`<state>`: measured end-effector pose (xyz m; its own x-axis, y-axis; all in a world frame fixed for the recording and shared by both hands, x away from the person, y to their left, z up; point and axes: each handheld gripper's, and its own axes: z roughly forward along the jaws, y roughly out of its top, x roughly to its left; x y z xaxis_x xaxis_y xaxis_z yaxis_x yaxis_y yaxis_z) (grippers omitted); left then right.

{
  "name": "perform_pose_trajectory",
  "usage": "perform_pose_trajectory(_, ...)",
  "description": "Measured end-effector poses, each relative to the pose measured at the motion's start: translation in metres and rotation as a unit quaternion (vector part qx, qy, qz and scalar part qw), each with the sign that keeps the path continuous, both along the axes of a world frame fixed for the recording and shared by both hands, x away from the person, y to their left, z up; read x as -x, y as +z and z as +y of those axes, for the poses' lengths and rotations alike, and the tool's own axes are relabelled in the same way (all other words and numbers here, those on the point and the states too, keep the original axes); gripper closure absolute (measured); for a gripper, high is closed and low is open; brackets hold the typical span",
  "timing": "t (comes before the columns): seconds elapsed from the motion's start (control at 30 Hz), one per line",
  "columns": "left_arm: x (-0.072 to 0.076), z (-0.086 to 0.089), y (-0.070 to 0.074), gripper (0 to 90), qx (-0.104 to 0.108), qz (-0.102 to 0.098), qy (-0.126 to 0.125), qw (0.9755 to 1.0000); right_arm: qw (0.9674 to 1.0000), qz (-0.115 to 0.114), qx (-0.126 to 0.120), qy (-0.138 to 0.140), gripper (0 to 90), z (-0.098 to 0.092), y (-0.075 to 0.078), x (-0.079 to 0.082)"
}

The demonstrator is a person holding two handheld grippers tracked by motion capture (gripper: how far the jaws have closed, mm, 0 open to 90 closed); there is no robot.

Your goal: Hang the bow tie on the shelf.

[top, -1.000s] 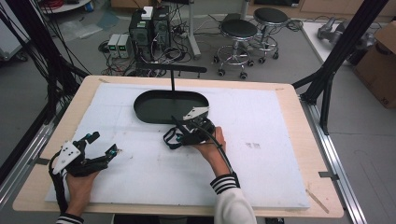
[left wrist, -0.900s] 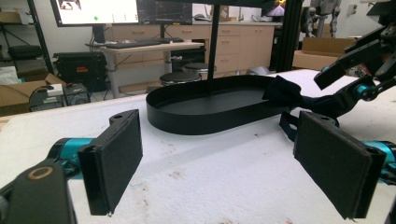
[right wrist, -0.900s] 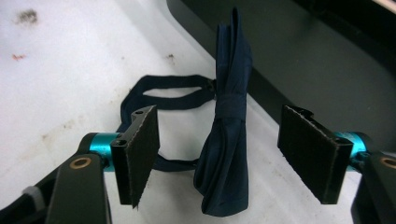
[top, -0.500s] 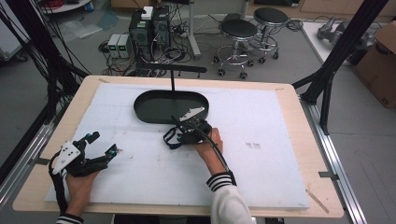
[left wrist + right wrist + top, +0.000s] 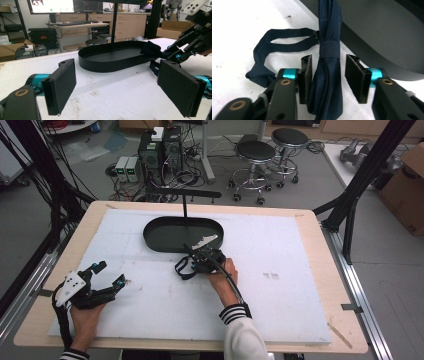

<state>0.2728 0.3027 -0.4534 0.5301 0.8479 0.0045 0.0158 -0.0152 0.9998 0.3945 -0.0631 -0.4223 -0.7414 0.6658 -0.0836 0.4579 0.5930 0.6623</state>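
White padding covers the table, where we find the navy bow tie lying beside the black oval tray, between the just-closing jaws of our right hand-held gripper, one pad touching it, while our left hand-held gripper rests wide apart.

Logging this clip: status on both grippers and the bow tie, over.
Right gripper has just been closing, pads astride the navy bow tie, right pad not yet touching. Left gripper open, idle. Tie on the white mat beside the black tray. Nothing in the way.
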Motion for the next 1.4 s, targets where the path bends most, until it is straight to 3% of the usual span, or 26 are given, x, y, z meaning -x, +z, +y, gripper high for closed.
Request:
perform_pose_trajectory(0.23, 0.000, 0.000, 0.000, 16.0, 0.000, 0.000, 0.000, 1.0000, 0.9998, 0.014, 0.002, -0.013, 69.8, 0.001, -0.001, -0.001)
perform_pose_trajectory(0.43, 0.000, 0.000, 0.000, 16.0, 0.001, 0.000, -0.001, 1.0000, 0.9991, 0.036, -0.012, -0.020, 71.7, -0.002, -0.002, -0.002)
perform_pose_trajectory(0.57, 0.000, 0.000, 0.000, 16.0, 0.002, 0.000, -0.001, 1.0000, 0.9990, 0.036, -0.015, -0.022, 72.6, -0.003, -0.001, -0.002)
perform_pose_trajectory(0.73, 0.000, 0.000, 0.000, 15.9, 0.001, 0.000, -0.001, 1.0000, 0.9990, 0.030, -0.025, -0.023, 73.7, -0.005, 0.003, -0.001)
perform_pose_trajectory(1.03, 0.000, 0.000, 0.000, 15.9, 0.001, 0.000, -0.001, 1.0000, 0.9994, -0.006, -0.030, -0.014, 73.8, -0.009, 0.013, 0.003)
perform_pose_trajectory(1.4, 0.000, 0.000, 0.000, 15.9, 0.002, 0.000, -0.001, 1.0000, 0.9973, -0.035, -0.064, -0.008, 73.8, -0.011, 0.022, 0.007)
